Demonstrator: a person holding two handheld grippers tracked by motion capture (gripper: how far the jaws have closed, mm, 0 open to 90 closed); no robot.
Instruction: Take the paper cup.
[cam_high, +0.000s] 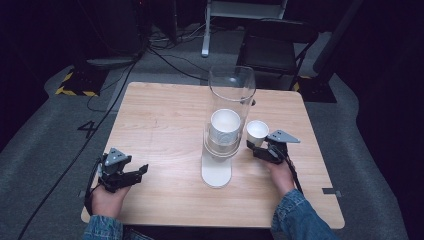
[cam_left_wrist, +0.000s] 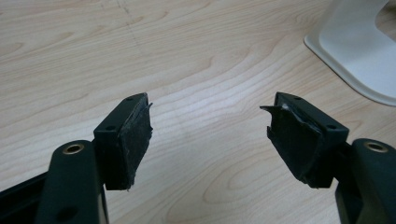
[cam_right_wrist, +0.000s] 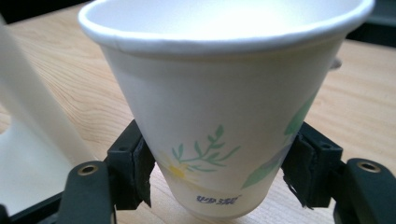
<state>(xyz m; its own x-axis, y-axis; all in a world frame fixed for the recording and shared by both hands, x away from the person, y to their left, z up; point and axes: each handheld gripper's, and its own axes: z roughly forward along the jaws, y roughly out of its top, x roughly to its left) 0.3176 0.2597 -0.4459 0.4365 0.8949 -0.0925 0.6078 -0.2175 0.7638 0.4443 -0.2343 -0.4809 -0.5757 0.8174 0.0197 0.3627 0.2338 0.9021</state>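
Note:
A white paper cup with a flower print stands upright between the pads of my right gripper, which is shut on its lower part. In the high view that cup is just right of the cup dispenser, with my right gripper holding it from the near side. The dispenser has a clear tube, a white base and a stack of cups in it. My left gripper rests low over the table's near left, open with nothing between its pads. The left gripper faces bare wood.
The wooden table ends close behind both hands. A corner of the dispenser base lies ahead and right of the left gripper. The same base sits close to the left of the held cup. A dark chair and cables stand beyond the far edge.

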